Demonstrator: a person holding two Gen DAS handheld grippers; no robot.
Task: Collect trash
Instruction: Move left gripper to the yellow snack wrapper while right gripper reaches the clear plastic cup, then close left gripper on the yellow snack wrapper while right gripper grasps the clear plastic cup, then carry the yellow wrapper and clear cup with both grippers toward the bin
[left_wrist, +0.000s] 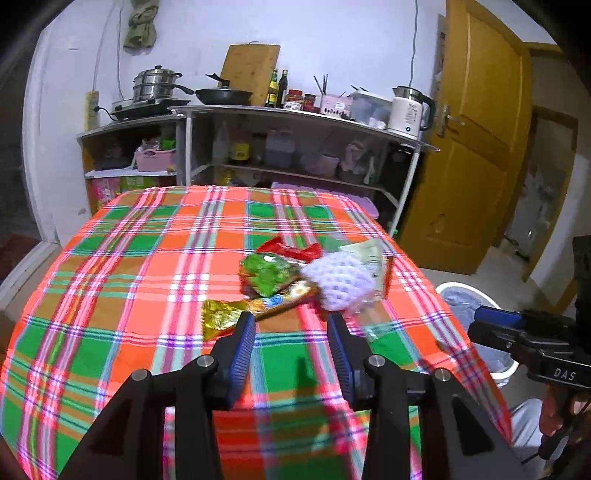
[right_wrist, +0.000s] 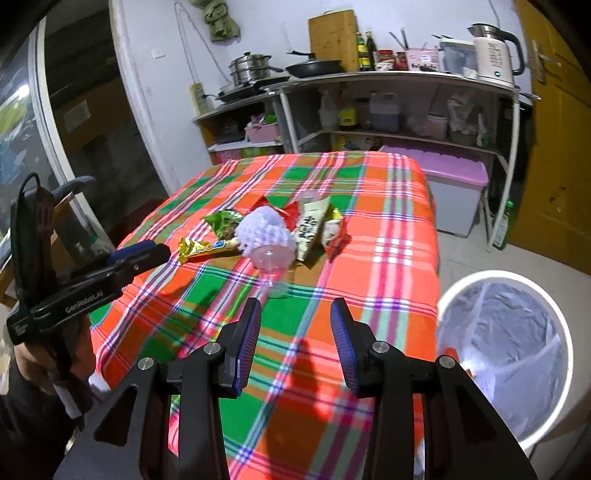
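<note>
Waiting in a little heap on the tabletop (left_wrist: 110, 295) is the trash: a gold wrapper (left_wrist: 255, 308), a green wrapper (left_wrist: 267, 273), a red wrapper (left_wrist: 291, 251), a white foam net (left_wrist: 340, 282) and a clear plastic cup (right_wrist: 271, 264) lying on its side. They all touch or lean on each other near the middle of the bright checked cloth, so they are easy to reach from the front.

Both grippers hang above the near part of the cloth and point down at the heap. The left gripper (left_wrist: 291, 325) has its jaws apart, with nothing in them. Its tips are just short of the gold wrapper. The right gripper (right_wrist: 295, 314) has its jaws apart too, and they are bare. The clear cup is the closest piece to it.

A white bin (right_wrist: 506, 354) with a plastic liner stands on the floor just beside the right edge of the tabletop. It seems to be put there so each piece has only a short trip. No piece looks picked up yet, so the job seems to be at its start.
</note>
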